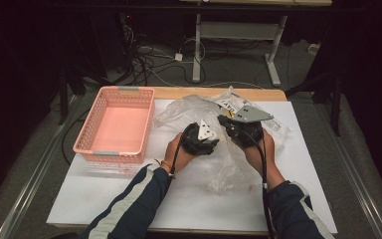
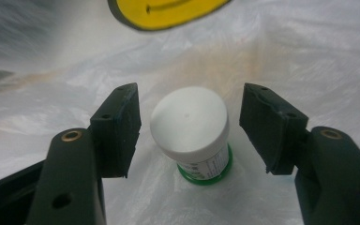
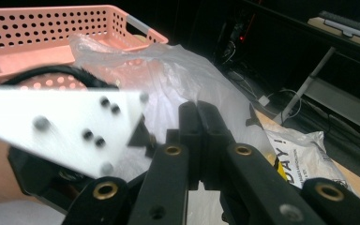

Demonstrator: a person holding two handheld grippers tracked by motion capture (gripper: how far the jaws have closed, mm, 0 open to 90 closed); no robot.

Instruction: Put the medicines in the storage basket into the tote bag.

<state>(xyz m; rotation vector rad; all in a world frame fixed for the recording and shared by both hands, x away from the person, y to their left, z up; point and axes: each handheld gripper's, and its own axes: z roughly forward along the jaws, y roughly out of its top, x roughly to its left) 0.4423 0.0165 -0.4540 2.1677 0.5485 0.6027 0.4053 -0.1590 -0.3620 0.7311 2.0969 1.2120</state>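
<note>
White-capped and hard, the small jar [image 2: 193, 133] sits inside the plastic bag [image 2: 281, 51], between your left gripper [image 2: 190, 129]'s spread jaws, untouched. It looks light but smooth: grip the cap's sides squarely. Your right gripper [image 3: 199, 129] pinches the bag's film, jaws together.

Sleeves [image 1: 129, 204]: dark navy, pale stripe along each, lower frame. Left wrist: thin orange band [image 1: 165, 163]. Grippers black; left gripper [image 1: 201, 142], right gripper [image 1: 239, 130] each topped by grey three-cornered plate with dark screws. Brass-ringed pivots on jaws. Black cable [image 1: 265, 174] trails down right forearm.
</note>
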